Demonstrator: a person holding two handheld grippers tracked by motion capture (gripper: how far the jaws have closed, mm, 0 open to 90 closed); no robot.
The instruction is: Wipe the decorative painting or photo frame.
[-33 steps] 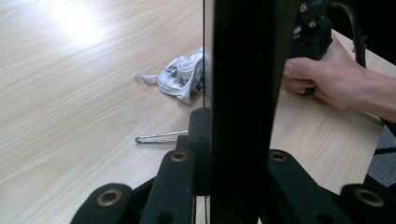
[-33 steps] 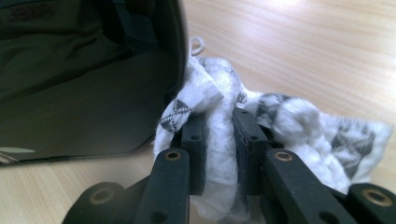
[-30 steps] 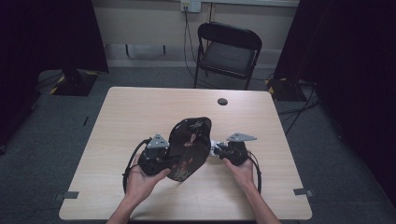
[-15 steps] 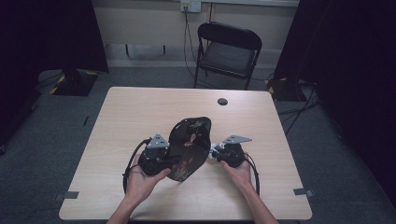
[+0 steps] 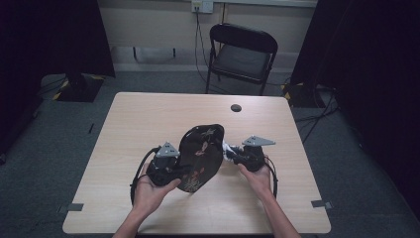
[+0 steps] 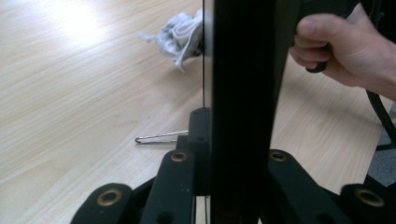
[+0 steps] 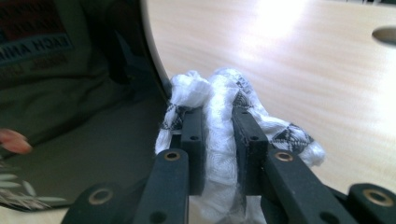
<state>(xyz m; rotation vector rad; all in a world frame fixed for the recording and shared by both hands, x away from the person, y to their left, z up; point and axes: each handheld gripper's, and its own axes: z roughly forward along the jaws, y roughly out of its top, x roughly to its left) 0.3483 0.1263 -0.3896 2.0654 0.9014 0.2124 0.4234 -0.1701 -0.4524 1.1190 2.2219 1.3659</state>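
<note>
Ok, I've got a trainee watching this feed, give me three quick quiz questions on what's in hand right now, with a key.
1. True or false: the left gripper is shut on the rim of the dark plate.
2. What does the right gripper hold? A) a sponge B) a white cloth C) a spoon
3. What furniture stands beyond the table's far edge?

Key
1. True: the plate stands on edge between its jaws.
2. B: the white cloth is pinched between its jaws, at the plate's glossy face.
3. A black folding chair.
</note>
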